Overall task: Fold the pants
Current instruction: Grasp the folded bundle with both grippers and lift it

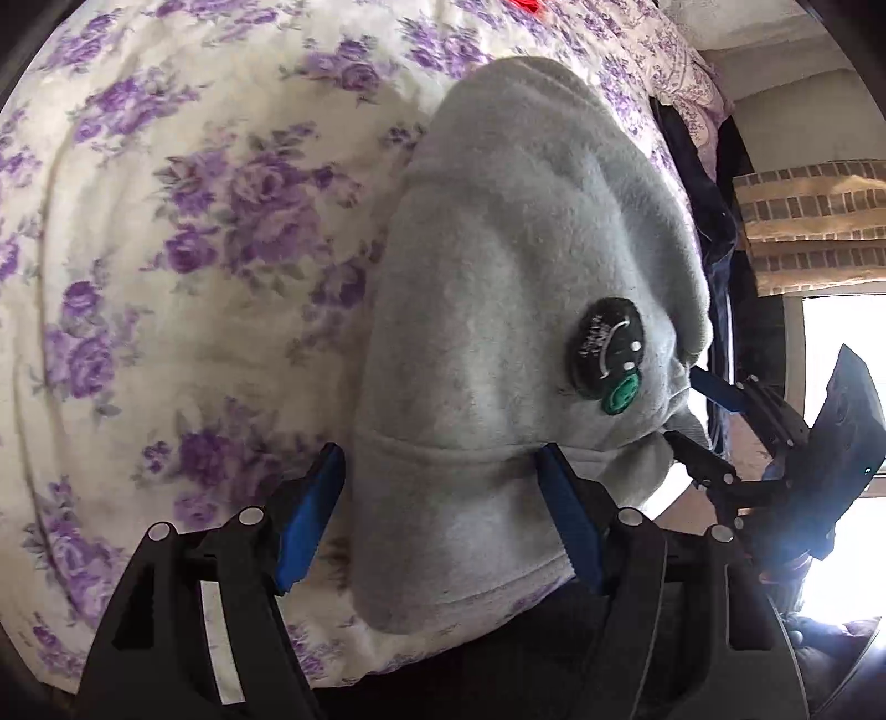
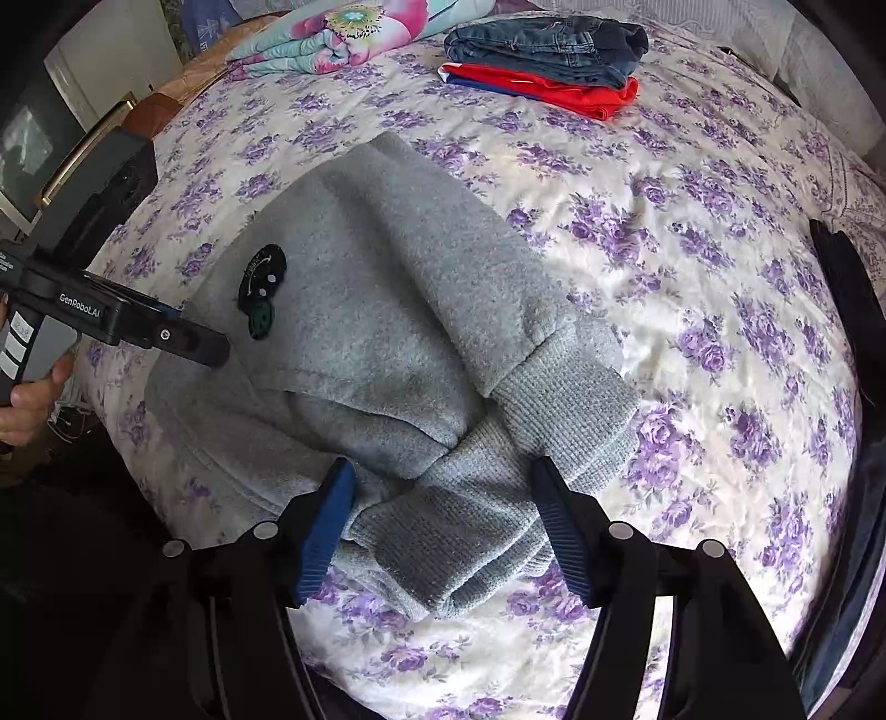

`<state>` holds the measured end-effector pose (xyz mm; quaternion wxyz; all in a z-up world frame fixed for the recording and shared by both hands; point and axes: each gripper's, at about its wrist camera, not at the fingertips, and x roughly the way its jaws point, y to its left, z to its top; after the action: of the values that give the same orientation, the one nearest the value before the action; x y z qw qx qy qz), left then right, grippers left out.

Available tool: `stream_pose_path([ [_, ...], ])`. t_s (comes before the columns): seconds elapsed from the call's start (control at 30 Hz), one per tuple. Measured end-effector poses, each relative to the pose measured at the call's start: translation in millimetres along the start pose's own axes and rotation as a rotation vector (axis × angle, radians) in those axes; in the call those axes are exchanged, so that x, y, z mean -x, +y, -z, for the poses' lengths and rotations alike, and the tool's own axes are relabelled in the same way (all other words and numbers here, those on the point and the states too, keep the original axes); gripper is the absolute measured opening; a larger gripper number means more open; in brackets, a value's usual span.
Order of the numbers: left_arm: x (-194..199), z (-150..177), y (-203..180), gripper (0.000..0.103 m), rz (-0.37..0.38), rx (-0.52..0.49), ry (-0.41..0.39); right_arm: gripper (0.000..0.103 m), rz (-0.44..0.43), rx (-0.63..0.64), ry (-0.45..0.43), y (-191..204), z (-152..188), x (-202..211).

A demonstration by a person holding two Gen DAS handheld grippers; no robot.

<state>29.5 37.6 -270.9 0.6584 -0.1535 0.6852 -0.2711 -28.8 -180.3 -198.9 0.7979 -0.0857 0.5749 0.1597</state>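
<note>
1. The grey fleece pants (image 2: 387, 310) lie on the bed (image 2: 692, 232), on its floral cover, already doubled over, with the two ribbed ankle cuffs (image 2: 531, 443) crossed at the near end and a dark round patch (image 2: 261, 288) near the waist end.
2. The left tongs (image 1: 443, 515) stand spread, fingers on either side of the waistband hem; whether they press the cloth cannot be told.
3. The right tongs (image 2: 443, 520) are likewise spread, straddling the crossed cuffs without pinching them.
4. Handling, as judged: the fabric looks thick, soft and limp, light to lift, not fragile, and unlikely to slip against ribbed pads; it should sag and bunch if taken by a single layer.
5. Suggested hold: the ribbed cuffs and the stitched waistband hem, where the layers are dense enough to be pinched together.
6. Background: folded jeans (image 2: 548, 44) on a red garment (image 2: 554, 88), well apart from the work.
</note>
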Motion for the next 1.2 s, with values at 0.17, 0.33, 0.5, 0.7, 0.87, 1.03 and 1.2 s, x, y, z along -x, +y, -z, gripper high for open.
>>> stream_pose_path([
  [0.17, 1, -4, -23, 0.052, -0.044, -0.070, -0.032, 0.074, -0.144, -0.236, -0.061, -39, 22, 37],
  [0.33, 5, 1, -29, 0.046, -0.066, -0.106, -0.056, 0.085, -0.197, -0.528, -0.053, -86, 61, 39],
  [0.5, 5, 0, -32, 0.046, -0.076, -0.108, -0.048, 0.085, -0.332, -0.661, -0.062, -88, 63, 17],
  [0.7, 2, -1, -31, 0.047, -0.076, -0.098, -0.041, 0.087, -0.470, -0.764, 0.071, -89, 55, -42],
  [0.87, -1, -2, -15, 0.050, -0.035, -0.053, -0.033, 0.091, -0.660, -0.921, 0.112, -90, 69, -81],
  [1.03, 4, 0, -20, 0.043, -0.062, -0.067, -0.064, 0.045, -0.558, -0.735, 0.031, -66, 43, -52],
  [1.2, 24, 6, -43, 0.028, -0.065, -0.089, -0.112, 0.043, -0.303, -0.502, -0.082, -32, 18, -1],
])
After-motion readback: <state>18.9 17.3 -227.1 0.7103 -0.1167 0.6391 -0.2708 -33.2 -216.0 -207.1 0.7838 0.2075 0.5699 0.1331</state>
